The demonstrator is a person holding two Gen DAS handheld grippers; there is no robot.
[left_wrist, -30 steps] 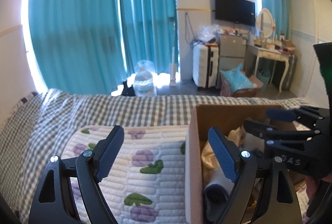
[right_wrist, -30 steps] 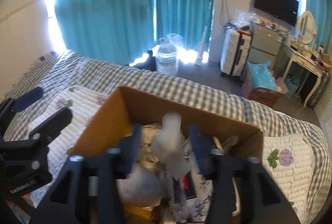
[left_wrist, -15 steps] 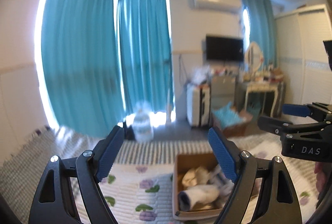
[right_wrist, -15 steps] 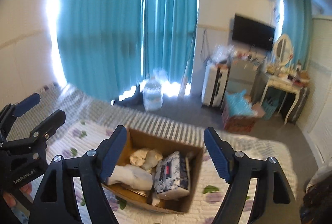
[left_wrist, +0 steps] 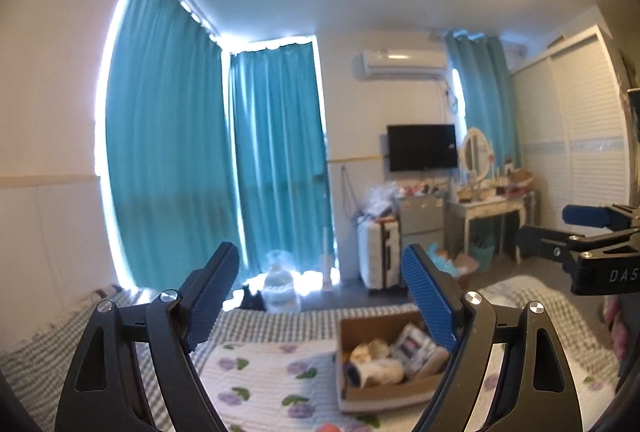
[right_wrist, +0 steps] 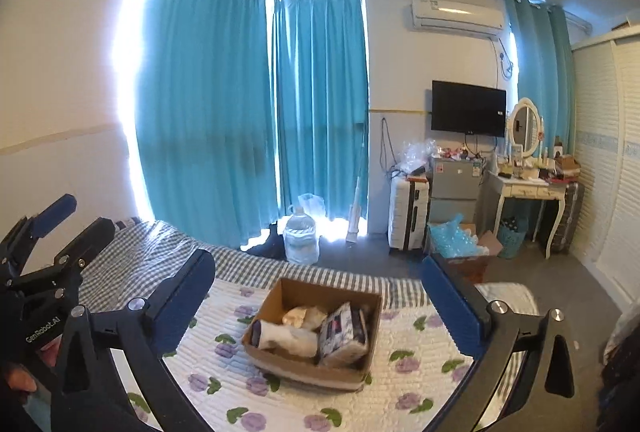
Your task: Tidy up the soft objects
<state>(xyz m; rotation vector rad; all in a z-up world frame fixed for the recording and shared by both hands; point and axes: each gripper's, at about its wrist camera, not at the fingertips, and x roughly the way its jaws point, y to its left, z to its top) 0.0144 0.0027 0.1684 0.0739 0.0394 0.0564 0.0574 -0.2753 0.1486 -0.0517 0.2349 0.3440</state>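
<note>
Broadly, everything here is placed from the cardboard box (right_wrist: pixel 316 336), which sits on the flowered quilt (right_wrist: pixel 404 360) spread over the checked bed (right_wrist: pixel 132 244). Both grippers hang above and in front of the box, well apart from it, each with its jaws spread wide and nothing between them.

From the right gripper (right_wrist: pixel 320 296), the box lies straight ahead and below, framed almost centrally between the two blue pads. From the left gripper (left_wrist: pixel 320 300), the same box (left_wrist: pixel 384 364) lies ahead, below and off to that gripper's right, partly hidden behind its right-hand finger. By that framing, the right gripper looks better lined up for any further reach into the box, though neither is plainly closer.

Inside the box, the soft things are packed together: a white rolled bundle (right_wrist: pixel 286 338) lies along the box's near left side, its long axis running roughly left to right across the right gripper's view; a patterned soft packet (right_wrist: pixel 344 332) stands tilted against the box's right side; a crumpled cream item (right_wrist: pixel 304 314) sits behind the roll, toward the far wall.

Judging by this, the soft things already rest in the box. No loose ones show on the quilt in the right wrist view.
</note>
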